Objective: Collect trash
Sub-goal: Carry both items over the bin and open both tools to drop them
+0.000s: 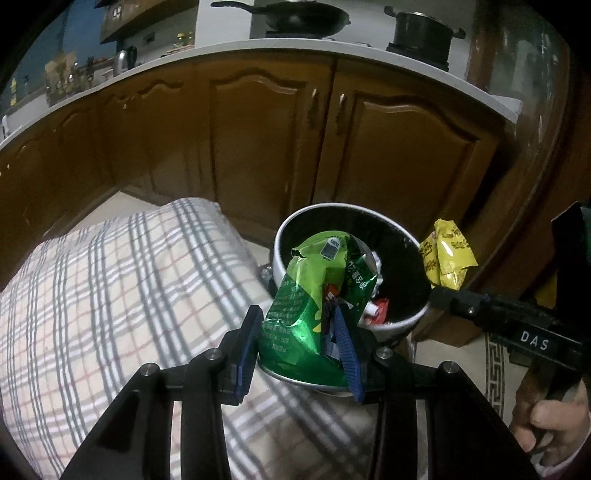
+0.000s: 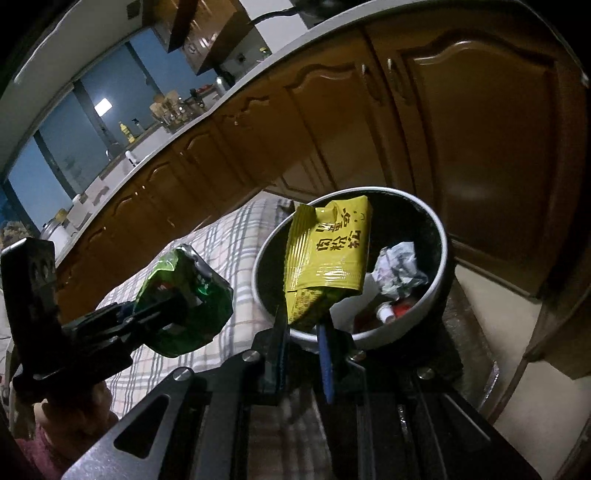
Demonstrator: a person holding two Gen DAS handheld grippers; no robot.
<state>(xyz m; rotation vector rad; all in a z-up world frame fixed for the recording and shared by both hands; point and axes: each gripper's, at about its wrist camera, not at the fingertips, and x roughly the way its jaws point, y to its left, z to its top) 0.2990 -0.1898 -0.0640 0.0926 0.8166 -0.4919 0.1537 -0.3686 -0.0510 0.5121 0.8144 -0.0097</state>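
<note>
Left gripper (image 1: 301, 345) clamped on a crumpled green wrapper (image 1: 314, 291), held at the near rim of the bin (image 1: 402, 323) beside the checked cloth (image 1: 122, 295). Right gripper (image 2: 303, 347) pinches a yellow packet (image 2: 327, 254) over the bin mouth — wrappers hide much of the inside. Crumpled paper (image 2: 397, 269) inside; red scraps too small to identify.

A plaid cloth (image 1: 122, 295) is spread below the brown cabinets (image 1: 258, 140). Above the cabinets, a white countertop (image 1: 229, 55) is seen, on which a black wok (image 1: 295, 16) and a dark pot (image 1: 423, 29) are set.
</note>
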